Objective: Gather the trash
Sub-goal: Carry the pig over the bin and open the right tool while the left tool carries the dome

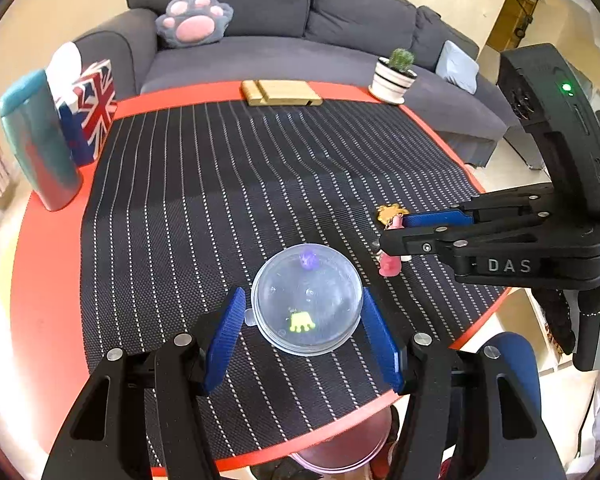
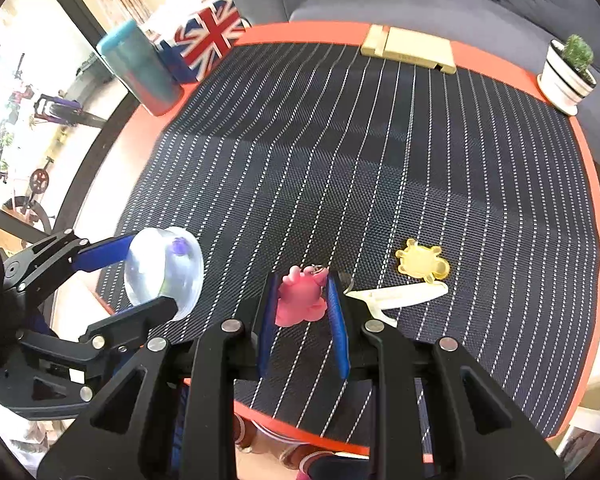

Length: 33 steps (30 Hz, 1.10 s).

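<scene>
Left gripper (image 1: 304, 320): clamped around clear bowl (image 1: 306, 298), above the mat (image 1: 220, 184).
Right gripper (image 2: 302, 304): closed on pink toy (image 2: 300, 294).
Right view only: yellow toy (image 2: 422, 265) beside white strip (image 2: 400, 295).

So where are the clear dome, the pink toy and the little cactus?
clear dome (image 1: 306, 300): left wrist view, middle of its top.
pink toy (image 2: 300, 296): right wrist view, its body between the blue fingers.
cactus (image 1: 401, 59): left wrist view, the green plant.
</scene>
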Motion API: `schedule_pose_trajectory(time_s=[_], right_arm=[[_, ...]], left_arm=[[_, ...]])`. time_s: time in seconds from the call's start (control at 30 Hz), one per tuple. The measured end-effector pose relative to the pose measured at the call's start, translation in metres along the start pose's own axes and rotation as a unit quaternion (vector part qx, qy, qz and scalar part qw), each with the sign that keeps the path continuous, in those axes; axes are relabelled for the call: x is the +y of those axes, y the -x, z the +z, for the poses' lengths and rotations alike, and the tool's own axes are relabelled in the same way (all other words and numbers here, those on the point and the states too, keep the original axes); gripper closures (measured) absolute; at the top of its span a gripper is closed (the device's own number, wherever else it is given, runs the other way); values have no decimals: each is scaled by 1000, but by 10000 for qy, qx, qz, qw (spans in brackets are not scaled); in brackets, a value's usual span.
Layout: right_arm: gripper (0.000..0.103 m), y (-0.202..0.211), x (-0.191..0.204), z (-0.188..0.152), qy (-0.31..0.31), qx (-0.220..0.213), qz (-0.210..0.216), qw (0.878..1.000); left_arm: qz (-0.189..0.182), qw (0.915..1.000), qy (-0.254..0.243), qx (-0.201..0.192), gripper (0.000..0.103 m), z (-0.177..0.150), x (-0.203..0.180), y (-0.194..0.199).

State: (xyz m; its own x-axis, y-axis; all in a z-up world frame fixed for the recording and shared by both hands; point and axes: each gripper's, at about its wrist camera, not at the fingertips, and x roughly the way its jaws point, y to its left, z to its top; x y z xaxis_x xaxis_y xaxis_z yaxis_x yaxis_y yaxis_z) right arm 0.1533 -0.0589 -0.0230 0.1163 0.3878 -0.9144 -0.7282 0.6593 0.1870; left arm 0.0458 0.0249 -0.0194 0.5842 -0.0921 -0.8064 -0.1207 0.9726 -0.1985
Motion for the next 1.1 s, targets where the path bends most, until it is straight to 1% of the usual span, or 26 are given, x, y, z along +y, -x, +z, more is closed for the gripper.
schedule_pose_trajectory(time_s=[0.2,0.33,0.67,0.9,1.1], right_arm=[[79,29,5,-21,34,-290,114,9995],[79,46,7,-42,89,-457,226,9987],[79,78,16,-98,139,-661,431,9968],[79,84,19,-131,112,-654,560,9962],[79,83,22,-154,89,-582,673,9960]], left_arm=[[-58,9998,-150,-131,45,-7,-16,17],[-92,9995,-237,-195,45,-14,-25,28],[-210,9985,-403,-303,45,-44,-47,51],[-311,9979,-426,-369,45,-65,-57,65],[-342,9979,-450,-308,45,-82,-63,69]])
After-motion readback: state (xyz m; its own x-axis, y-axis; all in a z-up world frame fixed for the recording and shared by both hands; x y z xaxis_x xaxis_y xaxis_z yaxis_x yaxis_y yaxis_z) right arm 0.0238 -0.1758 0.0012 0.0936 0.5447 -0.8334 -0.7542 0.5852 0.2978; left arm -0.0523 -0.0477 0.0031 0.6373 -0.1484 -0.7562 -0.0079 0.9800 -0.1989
